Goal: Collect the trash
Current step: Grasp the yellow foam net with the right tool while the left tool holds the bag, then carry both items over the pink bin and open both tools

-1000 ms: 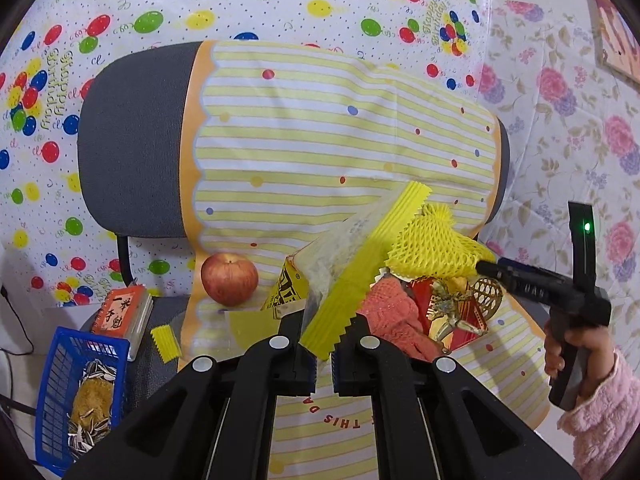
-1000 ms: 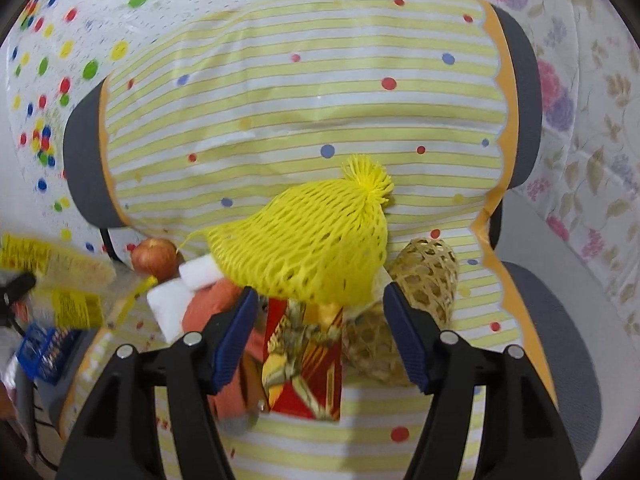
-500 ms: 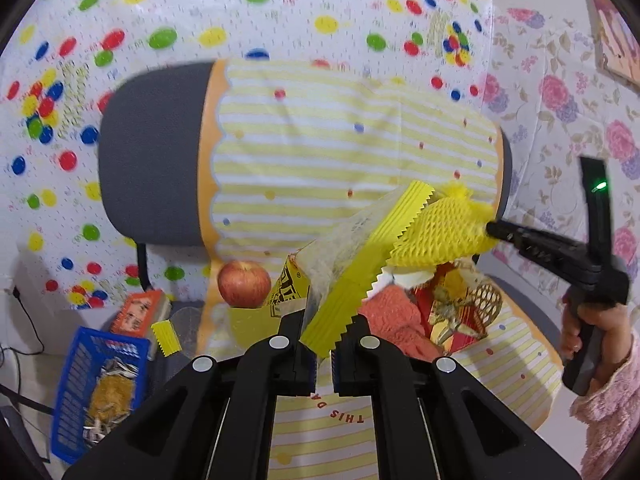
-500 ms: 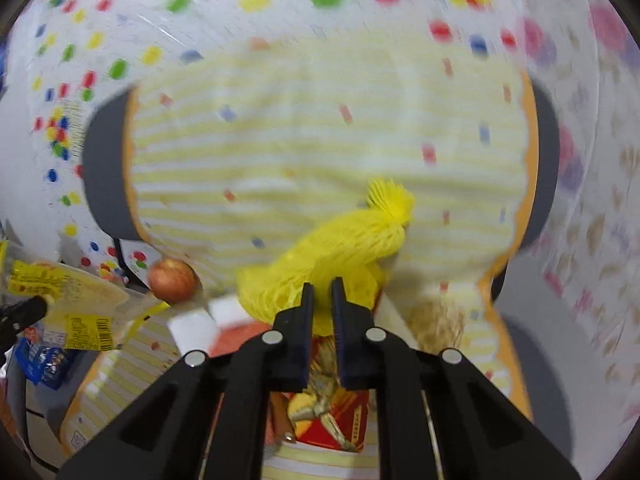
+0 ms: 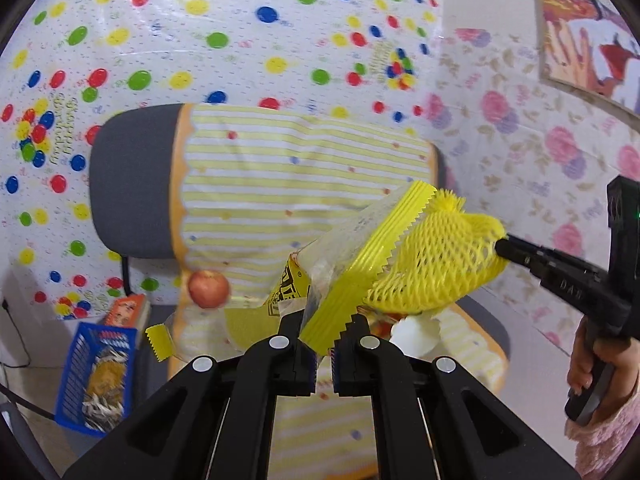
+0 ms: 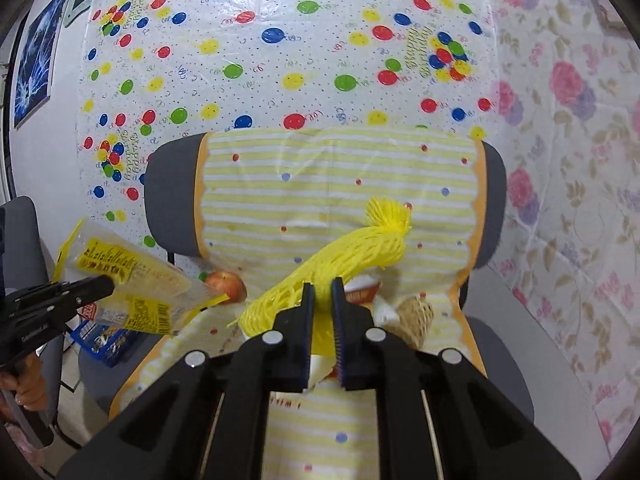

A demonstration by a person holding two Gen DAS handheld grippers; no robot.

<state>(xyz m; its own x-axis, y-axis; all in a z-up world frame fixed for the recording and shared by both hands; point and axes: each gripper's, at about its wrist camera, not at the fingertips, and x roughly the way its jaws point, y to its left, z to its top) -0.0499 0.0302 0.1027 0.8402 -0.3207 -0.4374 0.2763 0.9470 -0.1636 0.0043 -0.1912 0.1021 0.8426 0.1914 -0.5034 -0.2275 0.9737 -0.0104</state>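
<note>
Right wrist view: right gripper (image 6: pixel 323 284) jaws, having just closed, pinch the yellow foam net (image 6: pixel 352 250) above the striped chair cover (image 6: pixel 340 184); left gripper (image 5: pixel 322 322) clamps the yellow-edged snack bag (image 5: pixel 360 256), apple (image 5: pixel 209 289) behind

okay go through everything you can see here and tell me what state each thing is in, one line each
Left tongs: shut on the yellow snack bag.
Right tongs: shut on the yellow foam net.
Yellow snack bag: lifted, torn open.
Yellow foam net: lifted off the chair, squashed.
Apple: resting on the seat.
Blue basket: holding shells.
</note>
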